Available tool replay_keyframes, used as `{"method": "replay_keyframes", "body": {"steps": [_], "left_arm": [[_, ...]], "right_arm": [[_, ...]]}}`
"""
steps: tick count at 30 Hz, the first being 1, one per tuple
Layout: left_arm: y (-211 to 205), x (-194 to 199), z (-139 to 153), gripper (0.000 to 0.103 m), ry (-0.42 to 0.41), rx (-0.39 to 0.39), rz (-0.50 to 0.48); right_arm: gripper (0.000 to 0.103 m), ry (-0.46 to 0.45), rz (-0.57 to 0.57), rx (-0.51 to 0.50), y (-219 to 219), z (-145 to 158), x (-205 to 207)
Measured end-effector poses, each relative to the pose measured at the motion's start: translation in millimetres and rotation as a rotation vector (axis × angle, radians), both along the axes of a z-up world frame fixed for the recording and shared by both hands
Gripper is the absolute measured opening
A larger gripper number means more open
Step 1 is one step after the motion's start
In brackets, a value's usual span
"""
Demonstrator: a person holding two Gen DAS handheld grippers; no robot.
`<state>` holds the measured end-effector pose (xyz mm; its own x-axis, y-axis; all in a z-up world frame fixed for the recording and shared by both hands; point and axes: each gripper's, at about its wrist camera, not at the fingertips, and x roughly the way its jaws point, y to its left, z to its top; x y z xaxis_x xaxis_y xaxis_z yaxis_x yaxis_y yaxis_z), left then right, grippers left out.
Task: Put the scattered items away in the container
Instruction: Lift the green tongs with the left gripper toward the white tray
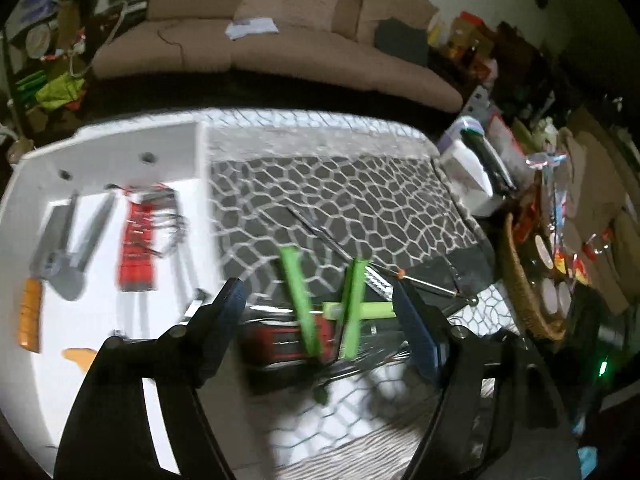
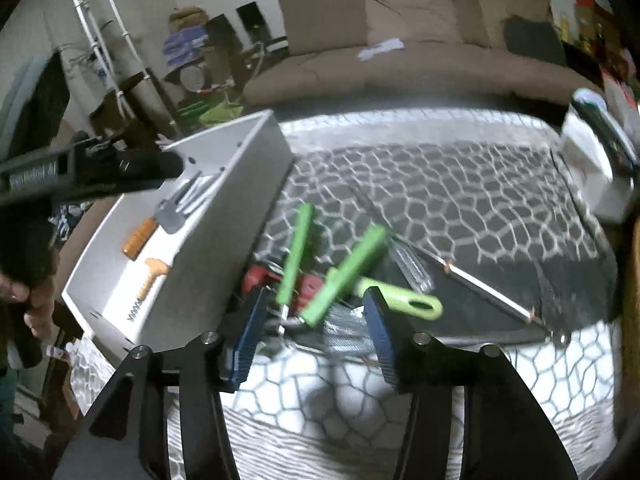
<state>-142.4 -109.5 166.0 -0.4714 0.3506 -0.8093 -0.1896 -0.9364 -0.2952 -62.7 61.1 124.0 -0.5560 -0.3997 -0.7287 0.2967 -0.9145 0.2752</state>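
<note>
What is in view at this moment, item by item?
white rectangular tray: one, left of mat
grey metal pliers-like tool: one, in tray
red-carded hex key set: one, in tray
orange-handled tool: one, in tray
wooden-handled corkscrew: one, in tray
green plastic bars: two, tilted, on pile in front of both grippers
green-handled utensil: one, on pile
grey honeycomb mat: one, on table
brown sofa: one, behind
left gripper: open
right gripper: open

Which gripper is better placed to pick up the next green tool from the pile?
Left, probably. The left gripper stands open astride the green tongs; the right gripper is open too, but sits nearer the white tray.
</note>
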Motion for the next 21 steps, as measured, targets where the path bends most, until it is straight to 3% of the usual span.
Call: {"method": "replay_keyframes", "body": {"steps": [7, 16, 19, 21], "left_arm": [[42, -33, -46, 0.071, -0.077, -0.045, 0.025], [45, -66, -106, 0.053, -0.162, -0.149, 0.121], [46, -72, -123, 0.042, -0.182, -0.18, 0.125], [43, -74, -131, 0.025, -0.196, -0.18, 0.134]], "right_arm": [[0.056, -0.014, -0.02, -0.055, 17, -31, -11], [0.056, -0.033, -0.071, -0.121, 27, -54, -45], [0.057, -0.043, -0.127, -0.17, 36, -55, -69], [0.057, -0.102, -0.165, -0.227, 43, -64, -91]]}}
